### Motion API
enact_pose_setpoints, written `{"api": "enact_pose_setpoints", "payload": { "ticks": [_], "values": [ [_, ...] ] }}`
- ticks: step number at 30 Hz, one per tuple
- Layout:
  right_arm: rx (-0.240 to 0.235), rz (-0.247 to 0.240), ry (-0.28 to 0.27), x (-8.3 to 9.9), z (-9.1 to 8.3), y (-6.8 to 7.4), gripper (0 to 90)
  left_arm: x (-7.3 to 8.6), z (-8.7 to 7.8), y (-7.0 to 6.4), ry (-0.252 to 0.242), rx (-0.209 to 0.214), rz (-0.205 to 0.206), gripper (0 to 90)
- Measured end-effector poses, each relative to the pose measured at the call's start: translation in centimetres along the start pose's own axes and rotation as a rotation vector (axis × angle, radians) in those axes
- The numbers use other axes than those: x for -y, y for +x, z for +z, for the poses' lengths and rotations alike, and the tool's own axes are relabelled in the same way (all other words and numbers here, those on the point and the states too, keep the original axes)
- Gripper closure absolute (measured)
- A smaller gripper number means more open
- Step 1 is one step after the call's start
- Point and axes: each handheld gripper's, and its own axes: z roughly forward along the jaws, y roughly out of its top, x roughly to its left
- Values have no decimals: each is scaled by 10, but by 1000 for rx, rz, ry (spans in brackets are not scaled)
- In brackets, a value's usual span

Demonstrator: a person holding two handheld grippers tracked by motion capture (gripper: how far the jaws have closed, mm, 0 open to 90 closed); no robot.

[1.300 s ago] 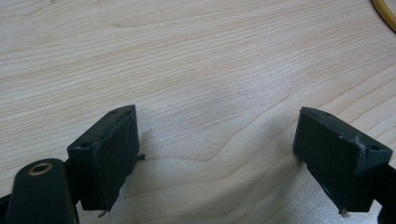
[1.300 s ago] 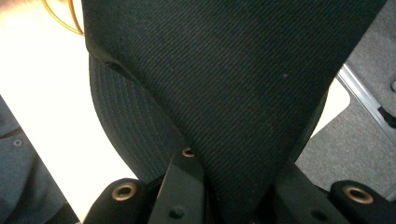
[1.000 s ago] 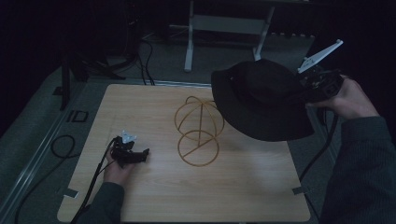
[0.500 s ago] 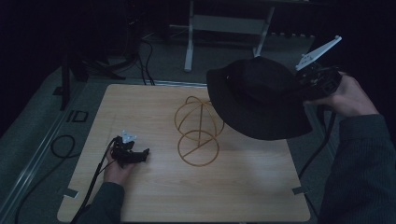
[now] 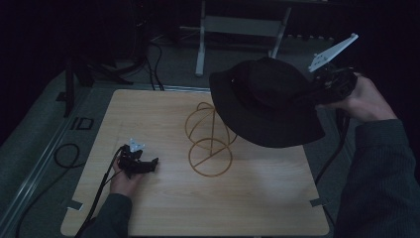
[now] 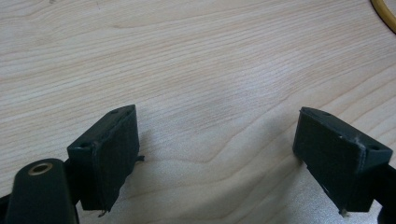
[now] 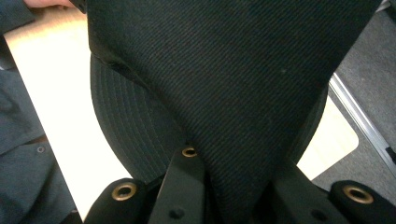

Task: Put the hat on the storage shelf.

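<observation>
A pale wooden desk (image 5: pixel 257 198) stood in a dim room, and near its middle sat a gold wire hat stand (image 5: pixel 210 141), a flat ring at the base with a thin post rising to a rounded wire cage. The black bucket hat (image 5: pixel 265 101) was in the air over the desk's far right part, its brim tilted and hanging just above and to the right of the stand's cage, overlapping it in the high view (whether brim and wire touched could not be told). The right gripper (image 5: pixel 322 89) held the hat from the right side, beyond the desk's right edge, with its grey three-cornered plate (image 5: pixel 333 52) pointing up and away. In the right gripper view its black jaws were drawn close together on a fold of the hat's crown (image 7: pixel 233 93), the ribbed stitching of the brim (image 7: pixel 126 126) showing below and to the left. The left gripper (image 5: pixel 143 166) lay low near the desk's front left part, in the person's left hand (image 5: pixel 126 181), well apart from the stand. In the left gripper view its jaws stood wide apart with nothing between them but bare wood grain (image 6: pixel 210 84), and a sliver of the stand's gold ring (image 6: pixel 385 11) showed at the upper right corner.
</observation>
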Motion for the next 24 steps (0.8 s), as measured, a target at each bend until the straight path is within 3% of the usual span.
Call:
{"api": "enact_pose_setpoints", "payload": {
  "ticks": [11,24],
  "values": [
    [-22,-29,-14,-7,2,5,876,0,1,0,-1,1,0,147],
    [-39,-56,-13,-22,17,9,875,0,1,0,-1,1,0,147]
  ]
}}
